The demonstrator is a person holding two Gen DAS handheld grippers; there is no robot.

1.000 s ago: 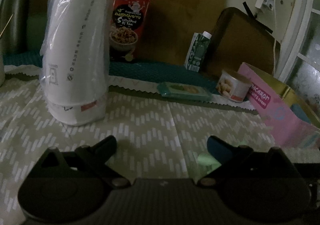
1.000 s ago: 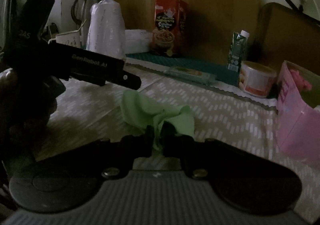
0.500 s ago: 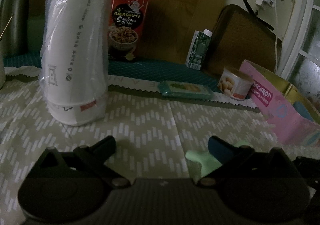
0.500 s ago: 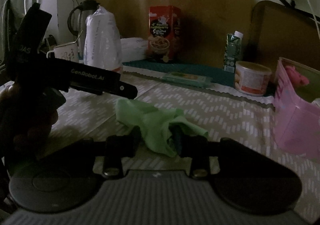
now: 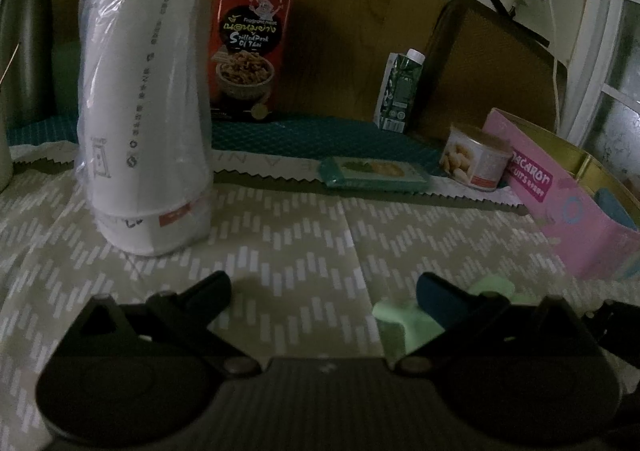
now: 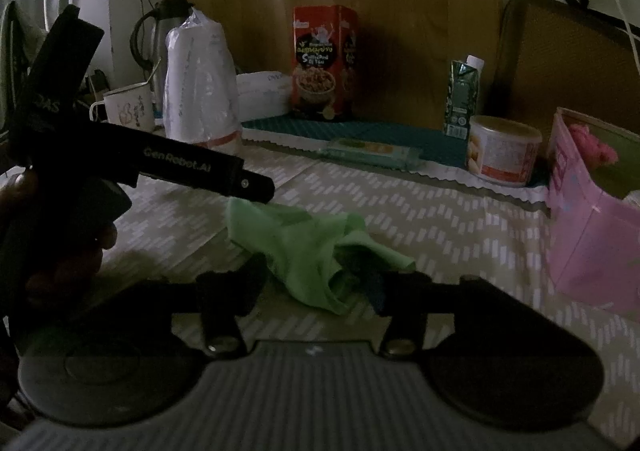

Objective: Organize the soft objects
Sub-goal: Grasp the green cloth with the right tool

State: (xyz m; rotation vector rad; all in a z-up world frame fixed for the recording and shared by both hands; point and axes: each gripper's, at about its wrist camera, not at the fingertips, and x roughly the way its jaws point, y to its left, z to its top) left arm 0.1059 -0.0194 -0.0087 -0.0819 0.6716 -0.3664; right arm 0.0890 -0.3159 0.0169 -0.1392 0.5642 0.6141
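A crumpled green cloth [image 6: 296,247] lies on the chevron tablecloth [image 6: 440,227]. My right gripper [image 6: 314,275] has its jaws opening around it; the cloth sits loosely between them and folds over the right fingertip, with no squeeze showing. In the left wrist view the same green cloth [image 5: 394,315] pokes out beside the right finger of my left gripper [image 5: 322,285], which is open with nothing between its fingers. The left gripper [image 6: 256,185], held by a hand, reaches over the cloth's far left edge. A pink box [image 6: 580,219] to the right holds a pink fluffy item [image 6: 596,147].
A bagged stack of white cups [image 5: 144,123] stands at the left. A red snack box [image 5: 252,47], a green carton [image 5: 400,91], a tin can [image 5: 476,161] and a flat teal pack [image 5: 374,173] line the back. A mug [image 6: 128,111] and a kettle [image 6: 160,35] stand far left.
The right gripper's jaws have parted from a tight pinch on the green cloth. The cloth has slumped and spread on the table, and more of it shows beside the left gripper's right finger.
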